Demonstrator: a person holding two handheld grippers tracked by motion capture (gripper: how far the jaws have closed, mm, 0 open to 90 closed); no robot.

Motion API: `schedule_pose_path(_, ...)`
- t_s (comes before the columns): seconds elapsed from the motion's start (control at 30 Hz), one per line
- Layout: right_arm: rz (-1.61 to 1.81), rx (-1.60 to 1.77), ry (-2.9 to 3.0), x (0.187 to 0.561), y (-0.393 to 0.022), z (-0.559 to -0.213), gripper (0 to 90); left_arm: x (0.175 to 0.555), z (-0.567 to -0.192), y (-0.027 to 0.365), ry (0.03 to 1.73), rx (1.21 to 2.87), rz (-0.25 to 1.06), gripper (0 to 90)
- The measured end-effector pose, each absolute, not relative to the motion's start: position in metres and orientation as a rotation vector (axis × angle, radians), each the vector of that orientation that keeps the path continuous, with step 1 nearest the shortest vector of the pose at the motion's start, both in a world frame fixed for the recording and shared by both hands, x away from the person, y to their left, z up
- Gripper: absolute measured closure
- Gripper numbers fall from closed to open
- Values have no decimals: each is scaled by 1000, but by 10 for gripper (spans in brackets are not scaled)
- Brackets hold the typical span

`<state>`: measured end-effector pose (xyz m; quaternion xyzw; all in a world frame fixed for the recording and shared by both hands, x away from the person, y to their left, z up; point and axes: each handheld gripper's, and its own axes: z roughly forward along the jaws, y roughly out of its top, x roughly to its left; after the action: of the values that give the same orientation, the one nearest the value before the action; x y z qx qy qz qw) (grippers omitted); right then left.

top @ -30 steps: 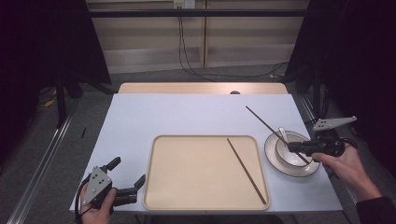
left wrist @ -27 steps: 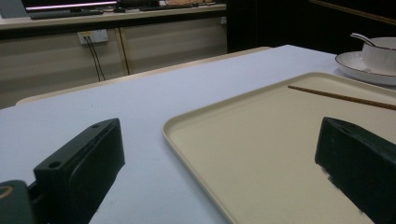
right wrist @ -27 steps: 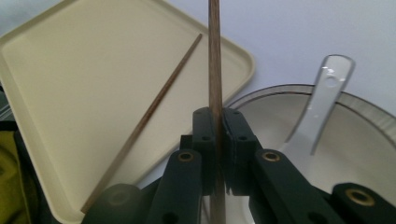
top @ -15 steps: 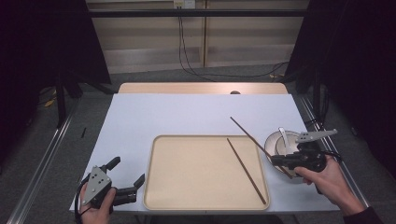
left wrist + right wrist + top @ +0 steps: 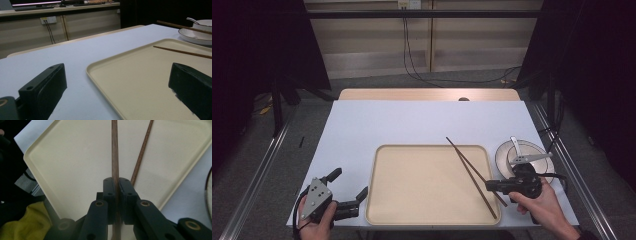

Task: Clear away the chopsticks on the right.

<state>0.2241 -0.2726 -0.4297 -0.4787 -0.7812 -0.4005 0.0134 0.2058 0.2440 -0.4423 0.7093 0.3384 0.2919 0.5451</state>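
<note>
Chopsticks, two thin dark brown wooden ones, are what it's all about here. From the high view, one dark brown wooden chopstick (image 5: 475,179) lies flat on the beige rectangular plastic tray (image 5: 427,185), running from its far right part down towards its near right corner. The other, held chopstick (image 5: 464,160) sits in the right gripper (image 5: 490,186), pinched near its thick end, with the thin tip pointing away to the far left, over the tray's far rim. The two sticks lie close together and look like they cross. Just right of the tray there's a white round ceramic plate (image 5: 507,156) with a small bowl and a spoon on it. The white table cover (image 5: 412,125) is under everything. The left gripper (image 5: 348,191) rests at the near left corner, just beside the tray, jaws spread wide with nothing between them.

Left gripper view: both black jaws stand far apart and empty, with the tray's rim between them. The lying chopstick (image 5: 183,52) is a slim, straight stick on the tray's far side, and the held one (image 5: 185,27) hangs above the plate (image 5: 192,37).

Right gripper view: jaws clamped tight on the held chopstick (image 5: 114,157), which runs straight up the middle, smooth with fine grain. The lying stick (image 5: 143,150) slants just to its right.
</note>
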Motion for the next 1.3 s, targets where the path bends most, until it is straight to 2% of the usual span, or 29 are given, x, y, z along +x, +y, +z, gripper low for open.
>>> schedule_pose_path(0.27, -1161, -1680, -2381, 216, -254, -457, 846, 206, -442, 244, 802, 1684, 694, 15)
schedule_pose_path(0.77, -1079, -1787, -2294, 210, -241, -468, 838, 206, -442, 245, 797, 1693, 691, 15)
schedule_pose_path(0.9, -1108, -1760, -2301, 209, -240, -468, 759, 206, -442, 245, 792, 1690, 689, 15)
schedule_pose_path(1.0, -1103, -1753, -2315, 209, -241, -468, 738, 207, -443, 245, 790, 1684, 681, 15)
schedule_pose_path(1.17, -1141, -1715, -2345, 206, -244, -464, 575, 207, -443, 245, 792, 1685, 680, 15)
schedule_pose_path(1.3, -1247, -1636, -2366, 204, -253, -454, 499, 207, -443, 244, 800, 1684, 680, 15)
